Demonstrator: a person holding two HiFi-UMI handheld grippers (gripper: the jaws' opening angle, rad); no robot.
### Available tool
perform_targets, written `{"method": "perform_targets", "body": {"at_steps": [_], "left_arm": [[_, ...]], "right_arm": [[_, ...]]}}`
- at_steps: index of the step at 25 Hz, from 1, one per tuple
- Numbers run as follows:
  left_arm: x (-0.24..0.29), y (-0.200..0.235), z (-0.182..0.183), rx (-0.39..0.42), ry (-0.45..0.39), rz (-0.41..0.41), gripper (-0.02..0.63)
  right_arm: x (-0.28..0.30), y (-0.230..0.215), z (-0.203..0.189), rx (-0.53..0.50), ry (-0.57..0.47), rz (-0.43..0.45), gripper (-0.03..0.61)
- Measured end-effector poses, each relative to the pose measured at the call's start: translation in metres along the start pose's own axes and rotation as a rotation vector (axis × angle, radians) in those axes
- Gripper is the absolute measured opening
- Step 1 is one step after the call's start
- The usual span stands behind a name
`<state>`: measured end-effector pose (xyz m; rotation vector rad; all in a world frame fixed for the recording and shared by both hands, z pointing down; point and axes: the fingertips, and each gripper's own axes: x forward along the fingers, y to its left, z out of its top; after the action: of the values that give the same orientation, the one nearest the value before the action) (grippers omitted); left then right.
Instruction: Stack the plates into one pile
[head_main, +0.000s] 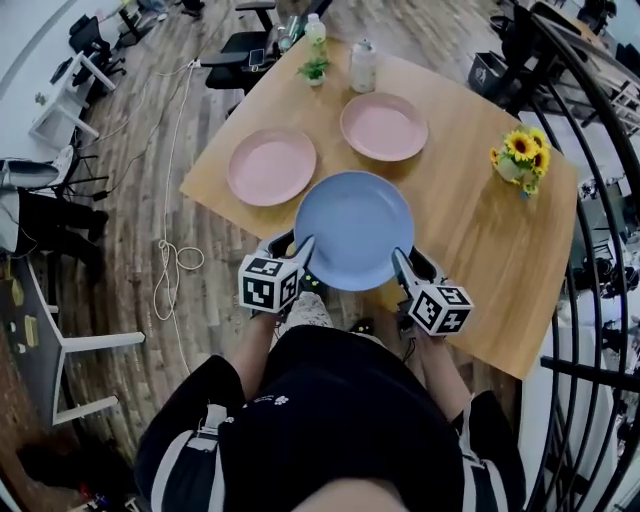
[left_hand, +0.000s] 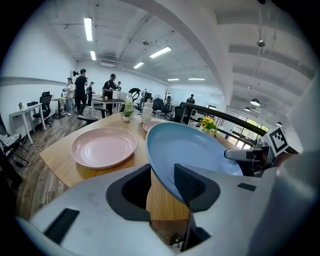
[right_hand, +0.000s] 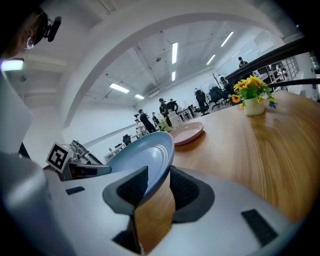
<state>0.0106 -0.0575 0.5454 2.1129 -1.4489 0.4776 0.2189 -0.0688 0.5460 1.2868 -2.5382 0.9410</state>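
A blue plate (head_main: 355, 228) hangs between my two grippers over the near part of the wooden table (head_main: 470, 240). My left gripper (head_main: 300, 248) is shut on its left rim and my right gripper (head_main: 400, 262) on its right rim. In the left gripper view the blue plate (left_hand: 195, 147) tilts up out of the left gripper (left_hand: 162, 187). In the right gripper view the plate's rim (right_hand: 142, 155) sits between the pads of the right gripper (right_hand: 157, 187). Two pink plates lie flat on the table beyond it, one at the left (head_main: 272, 166) and one farther back (head_main: 384, 126).
A pot of sunflowers (head_main: 520, 155) stands at the table's right side. A can (head_main: 363, 66), a small plant (head_main: 314, 68) and a bottle (head_main: 315, 28) stand at the far edge. A black railing (head_main: 590, 200) runs along the right. Desks and people fill the room behind.
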Motion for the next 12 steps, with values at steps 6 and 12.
{"method": "perform_targets", "body": {"at_steps": [6,12], "left_arm": [[0.005,0.036,0.005,-0.021,-0.011,-0.002,0.142],[0.017,0.087,0.024,0.003,0.002,-0.033,0.143]], "right_arm": [[0.034,0.014,0.005,-0.011,0.006,0.008,0.138],[0.081,0.034,0.015,-0.007,0.002,-0.024,0.138]]}}
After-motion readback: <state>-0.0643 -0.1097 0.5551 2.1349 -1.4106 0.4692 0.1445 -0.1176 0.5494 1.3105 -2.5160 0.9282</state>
